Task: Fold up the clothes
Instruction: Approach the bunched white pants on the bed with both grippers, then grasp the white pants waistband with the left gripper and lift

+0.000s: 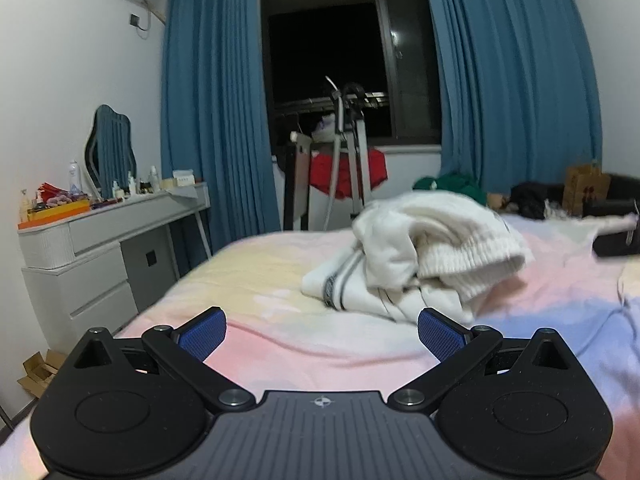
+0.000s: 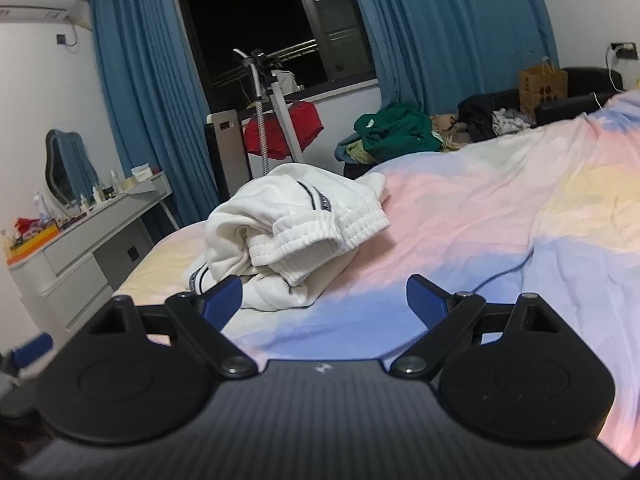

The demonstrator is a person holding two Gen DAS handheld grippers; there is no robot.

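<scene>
A crumpled white garment with a ribbed cuff and dark stripes lies bunched on the pastel bedspread. My left gripper hovers just short of it, open, with nothing between its blue pads. In the right wrist view the same white garment sits ahead and to the left on the bedspread. My right gripper is open and empty, and its left pad lies close to the garment's near edge. At the far right of the left wrist view the right gripper's black body shows, blurred.
A grey dresser with a mirror and bottles stands left of the bed. A garment steamer stand and a red cloth are by the dark window. A pile of green and dark clothes and a paper bag lie at the bed's far side.
</scene>
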